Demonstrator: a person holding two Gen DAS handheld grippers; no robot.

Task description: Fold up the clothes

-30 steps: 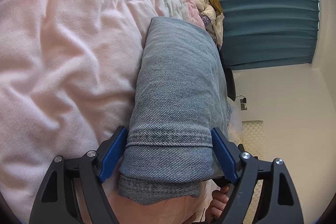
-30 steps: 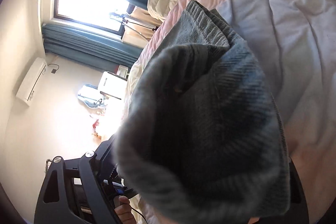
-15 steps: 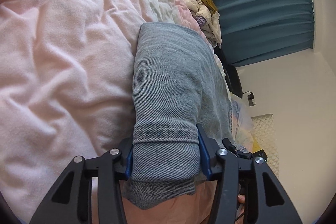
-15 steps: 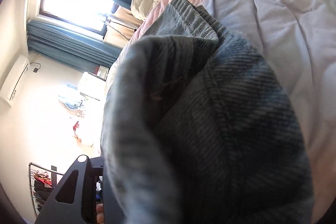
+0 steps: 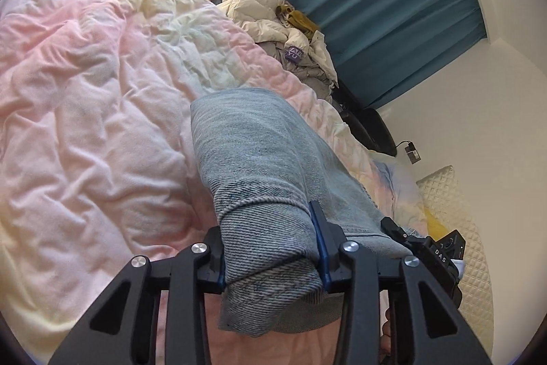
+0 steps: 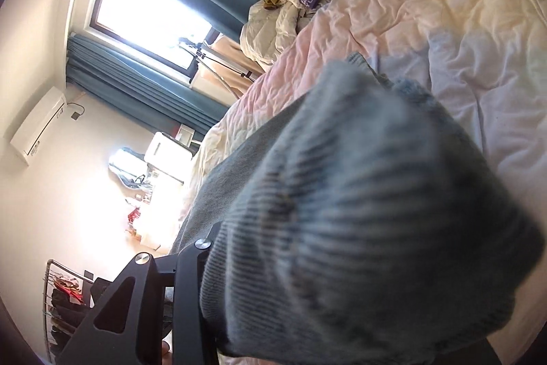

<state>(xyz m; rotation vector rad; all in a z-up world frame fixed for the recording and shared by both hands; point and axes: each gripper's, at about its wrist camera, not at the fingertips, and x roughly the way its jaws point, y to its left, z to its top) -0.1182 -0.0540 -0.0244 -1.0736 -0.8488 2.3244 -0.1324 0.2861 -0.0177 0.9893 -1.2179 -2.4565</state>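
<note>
A folded pair of light blue jeans (image 5: 259, 159) lies along the edge of a bed with a pink and cream quilt (image 5: 85, 125). My left gripper (image 5: 270, 248) is shut on the near hem end of the jeans, its blue pads pressed on both sides of the bunched denim. In the right wrist view the jeans (image 6: 359, 211) drape over my right gripper and hide its fingertips; only the left finger's black frame (image 6: 164, 289) shows. The denim there is lifted off the quilt (image 6: 461, 40).
A heap of cream and grey clothes (image 5: 290, 33) lies at the far end of the bed, also in the right wrist view (image 6: 301, 2). Teal curtains (image 5: 376, 5) and a bright window (image 6: 147, 12) stand behind. A clothes rack (image 6: 65, 293) stands beside the bed.
My left gripper has closed from open around the jeans' hem to clamped on it, and it has lifted and tilted. The right gripper has stayed under the draped denim.
</note>
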